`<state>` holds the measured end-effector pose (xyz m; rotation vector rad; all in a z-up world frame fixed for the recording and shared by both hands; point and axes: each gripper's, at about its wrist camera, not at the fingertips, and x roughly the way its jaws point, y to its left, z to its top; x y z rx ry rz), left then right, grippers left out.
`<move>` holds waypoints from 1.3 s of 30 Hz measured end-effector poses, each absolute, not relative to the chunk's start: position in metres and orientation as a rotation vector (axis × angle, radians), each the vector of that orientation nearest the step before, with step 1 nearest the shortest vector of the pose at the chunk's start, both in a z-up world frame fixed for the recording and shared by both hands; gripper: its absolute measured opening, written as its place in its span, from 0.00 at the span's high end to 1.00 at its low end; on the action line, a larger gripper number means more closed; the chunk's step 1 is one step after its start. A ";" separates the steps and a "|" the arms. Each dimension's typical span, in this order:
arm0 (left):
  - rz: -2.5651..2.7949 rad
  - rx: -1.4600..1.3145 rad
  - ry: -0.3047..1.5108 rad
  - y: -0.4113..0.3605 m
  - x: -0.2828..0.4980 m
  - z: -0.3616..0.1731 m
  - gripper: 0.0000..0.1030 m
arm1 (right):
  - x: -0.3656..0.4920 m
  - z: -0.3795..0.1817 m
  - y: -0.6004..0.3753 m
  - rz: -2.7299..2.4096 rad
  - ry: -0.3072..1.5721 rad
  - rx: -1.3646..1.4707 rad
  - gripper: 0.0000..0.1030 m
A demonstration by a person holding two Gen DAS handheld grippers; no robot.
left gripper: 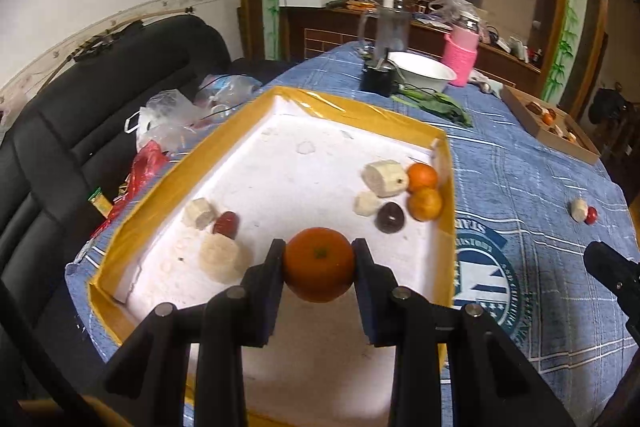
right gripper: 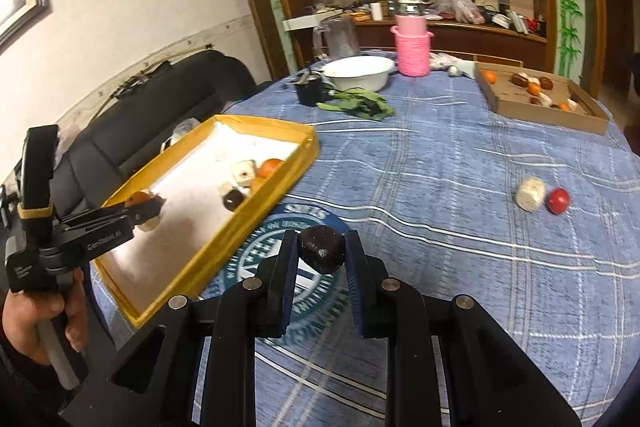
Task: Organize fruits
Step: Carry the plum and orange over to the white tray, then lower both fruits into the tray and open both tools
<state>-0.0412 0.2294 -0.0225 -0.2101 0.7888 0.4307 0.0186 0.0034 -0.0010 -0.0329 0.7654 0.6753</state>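
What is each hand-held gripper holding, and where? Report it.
Left hand-held gripper: orange, pinched at its sides. Right hand-held gripper: dark round fruit, pinched at its sides.

Dim indoor light, soft blur, fisheye-bent dark edges

We hold one gripper in each hand. Our left gripper (left gripper: 319, 259) is closed: its two black fingers (left gripper: 269, 275) press on both sides of an orange fruit (left gripper: 320, 263), which sits between the tips and is lifted. In the right wrist view we see this left gripper from the side, reaching forward and a little tilted down, and our left hand (right gripper: 38, 315) wraps around its handle from below, with the fingers curled on the grip. Our right gripper (right gripper: 322, 251) is also closed, and its fingers clamp a dark round fruit (right gripper: 322, 253) between the tips.
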 end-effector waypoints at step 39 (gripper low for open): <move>0.518 -0.212 0.863 0.307 -0.004 -0.037 0.66 | 0.024 -0.039 0.150 0.910 0.879 -0.154 0.79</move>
